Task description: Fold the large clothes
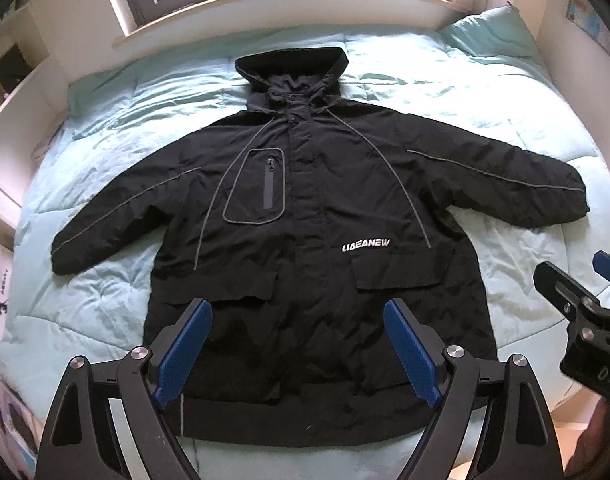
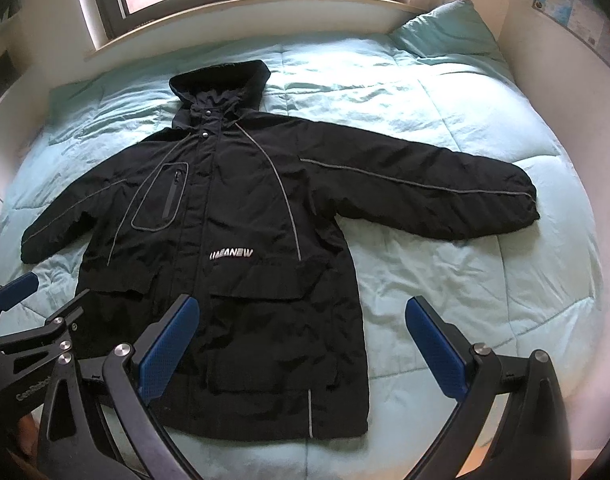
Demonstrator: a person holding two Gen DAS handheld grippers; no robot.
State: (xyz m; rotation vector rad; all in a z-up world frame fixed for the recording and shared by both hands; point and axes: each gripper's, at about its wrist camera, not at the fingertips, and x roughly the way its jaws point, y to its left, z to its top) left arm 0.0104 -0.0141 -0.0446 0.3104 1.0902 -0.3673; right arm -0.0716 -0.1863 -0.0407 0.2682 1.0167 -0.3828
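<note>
A black hooded jacket (image 1: 305, 208) (image 2: 225, 240) lies face up and spread flat on a light teal quilt (image 1: 485, 92) (image 2: 425, 120), hood toward the window, both sleeves stretched out sideways. It has grey piping, a chest pocket and white lettering. My left gripper (image 1: 297, 336) hovers open above the jacket's lower hem, holding nothing. My right gripper (image 2: 301, 340) is open too, above the hem's right side and the quilt beside it, also holding nothing. Each gripper shows at the edge of the other's view: the right one (image 1: 577, 280), the left one (image 2: 33, 304).
The bed fills the room between white walls. A window with a sill (image 1: 289, 12) runs behind the hood. A teal pillow (image 2: 449, 28) sits at the far right corner. Shelves (image 1: 9, 68) stand at the left, posters (image 2: 577, 16) hang at the right.
</note>
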